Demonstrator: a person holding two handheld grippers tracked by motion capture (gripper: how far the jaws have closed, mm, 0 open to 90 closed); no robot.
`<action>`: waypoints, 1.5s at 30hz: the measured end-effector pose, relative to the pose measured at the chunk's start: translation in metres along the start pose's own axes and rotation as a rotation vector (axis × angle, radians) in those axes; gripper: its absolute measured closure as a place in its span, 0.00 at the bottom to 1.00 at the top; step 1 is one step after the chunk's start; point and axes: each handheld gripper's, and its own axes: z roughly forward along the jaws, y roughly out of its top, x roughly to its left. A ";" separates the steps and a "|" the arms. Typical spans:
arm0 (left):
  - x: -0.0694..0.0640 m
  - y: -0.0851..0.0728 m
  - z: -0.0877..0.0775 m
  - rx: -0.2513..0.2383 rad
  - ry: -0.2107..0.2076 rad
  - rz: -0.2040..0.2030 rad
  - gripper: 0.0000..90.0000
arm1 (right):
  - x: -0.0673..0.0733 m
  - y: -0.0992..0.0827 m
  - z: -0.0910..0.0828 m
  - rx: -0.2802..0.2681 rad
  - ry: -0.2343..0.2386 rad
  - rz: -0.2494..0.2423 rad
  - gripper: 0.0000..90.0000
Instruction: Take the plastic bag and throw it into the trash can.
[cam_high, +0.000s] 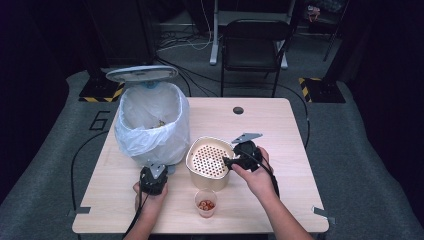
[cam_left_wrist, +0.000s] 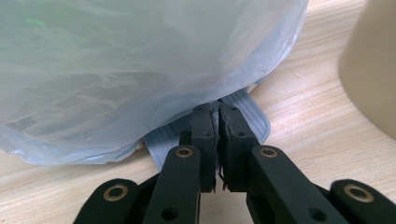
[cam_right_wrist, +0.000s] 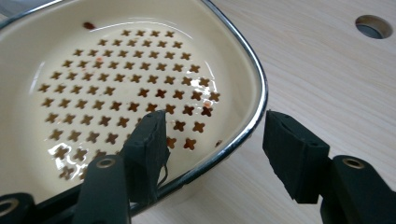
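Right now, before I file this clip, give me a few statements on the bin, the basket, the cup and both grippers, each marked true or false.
1. The left gripper has its jaws shut, just above the bin's grey pedal. True.
2. The right gripper straddles the rim of the cream perforated basket, one jaw inside and one outside. True.
3. The right gripper's pads already clamp the rim. False: a gap shows between the outer pad and the rim, so the jaws are open.
4. The lid of the bagged bin is closed. False: the lid stands open.
5. The small cup is empty. False: it holds reddish bits.
6. The basket lies inside the bin. False: it stands on the table beside the bin.
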 end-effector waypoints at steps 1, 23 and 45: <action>0.000 0.000 0.000 0.000 0.000 0.000 0.95 | -0.002 -0.001 -0.001 0.001 0.001 0.000 0.44; 0.000 0.000 0.000 0.001 -0.001 0.000 0.95 | -0.017 -0.018 -0.050 -0.142 0.087 -0.008 0.38; 0.000 0.000 0.001 -0.013 0.010 0.006 0.95 | 0.010 -0.090 -0.075 -0.151 0.147 -0.044 0.35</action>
